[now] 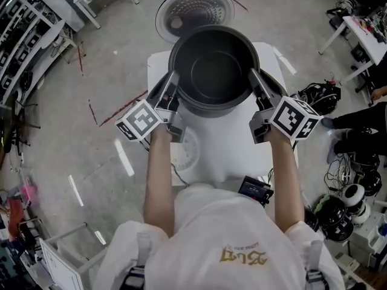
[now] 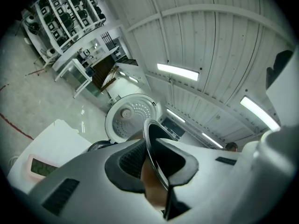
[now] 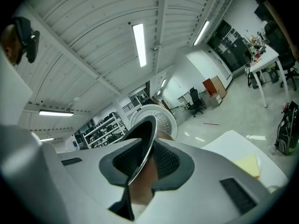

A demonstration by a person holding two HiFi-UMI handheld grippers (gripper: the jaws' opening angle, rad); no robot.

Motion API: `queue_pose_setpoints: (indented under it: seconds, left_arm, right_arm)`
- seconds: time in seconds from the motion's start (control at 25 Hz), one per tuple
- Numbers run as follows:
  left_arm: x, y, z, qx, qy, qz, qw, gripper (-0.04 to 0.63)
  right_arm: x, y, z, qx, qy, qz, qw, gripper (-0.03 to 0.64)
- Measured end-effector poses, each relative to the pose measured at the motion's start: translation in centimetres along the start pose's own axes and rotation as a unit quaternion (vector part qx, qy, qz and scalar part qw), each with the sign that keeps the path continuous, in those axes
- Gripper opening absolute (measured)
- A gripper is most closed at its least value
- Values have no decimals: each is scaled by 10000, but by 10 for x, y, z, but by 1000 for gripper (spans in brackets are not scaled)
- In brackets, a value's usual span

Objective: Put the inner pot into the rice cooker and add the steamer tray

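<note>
Left marker cube (image 1: pixel 140 121): seen at centre left of the head view, at the end of the left forearm.
Left gripper (image 1: pixel 173 76): clamped on the left rim of the inner pot (image 1: pixel 214 71); in the left gripper view the thin rim (image 2: pixel 154 157) is pinched between the two dark pads (image 2: pixel 128 164), one pad outside the wall and one inside.
Inner pot, place: held at upper centre of the head view, mouth up, dark interior empty, gripped on opposite sides by both grippers; it is carried over the white table (image 1: pixel 217 156).
Inner pot, seating: whether it rests in a cooker body cannot be told.
Rice cooker lid (image 1: pixel 195 11): open, at top centre of the head view just beyond the pot; its perforated round inner face is turned toward the camera. It is also seen behind the jaws in both gripper views (image 2: pixel 128 118) (image 3: pixel 161 118).
Right gripper (image 1: pixel 254 76): clamped on the right rim of the pot; in the right gripper view the rim (image 3: pixel 142 148) is pressed between the pads (image 3: pixel 166 160).
Right marker cube (image 1: pixel 294 117): seen at centre right of the head view, at the end of the right forearm.
</note>
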State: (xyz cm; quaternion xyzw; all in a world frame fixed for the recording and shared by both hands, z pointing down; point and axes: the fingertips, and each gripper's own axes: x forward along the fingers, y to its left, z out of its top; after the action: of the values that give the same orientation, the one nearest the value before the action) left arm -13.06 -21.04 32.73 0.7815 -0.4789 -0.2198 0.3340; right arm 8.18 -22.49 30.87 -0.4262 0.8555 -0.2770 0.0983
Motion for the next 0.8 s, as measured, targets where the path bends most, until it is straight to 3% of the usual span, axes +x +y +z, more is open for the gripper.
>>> queue_pose_setpoints:
  seconds: [0.6,0.8]
  left_arm:
    - [34,50,-8,-158,238,256,9993,76]
    - [43,81,-16,-84,429,519,9977,80]
  right_arm:
    - [44,-41,-22,242,334,-265,9988,84]
    - [63,-57,-36,370,525,-373,9972,83]
